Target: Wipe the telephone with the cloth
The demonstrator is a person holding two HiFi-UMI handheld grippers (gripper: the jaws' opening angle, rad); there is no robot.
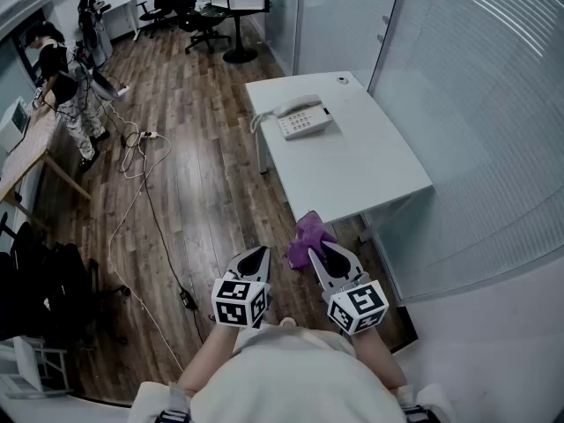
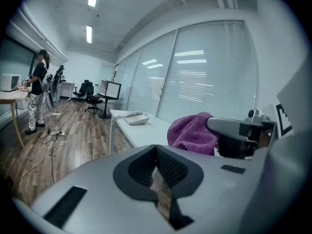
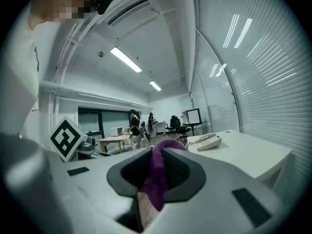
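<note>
Right tool (image 1: pixel 324 250) clamped on cloth (image 1: pixel 305 235), lower centre. Left tool (image 1: pixel 256 255) closed, empty. Phone (image 1: pixel 300 118) on tabletop (image 1: pixel 361 170), upper centre.

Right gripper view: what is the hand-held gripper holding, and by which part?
The right hand-held gripper pinches the purple cloth by a bunched fold. The left hand-held gripper is shut, empty.

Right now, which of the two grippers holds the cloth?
The right gripper: the purple cloth is pinched between its fingers. The left gripper is shut on nothing.
</note>
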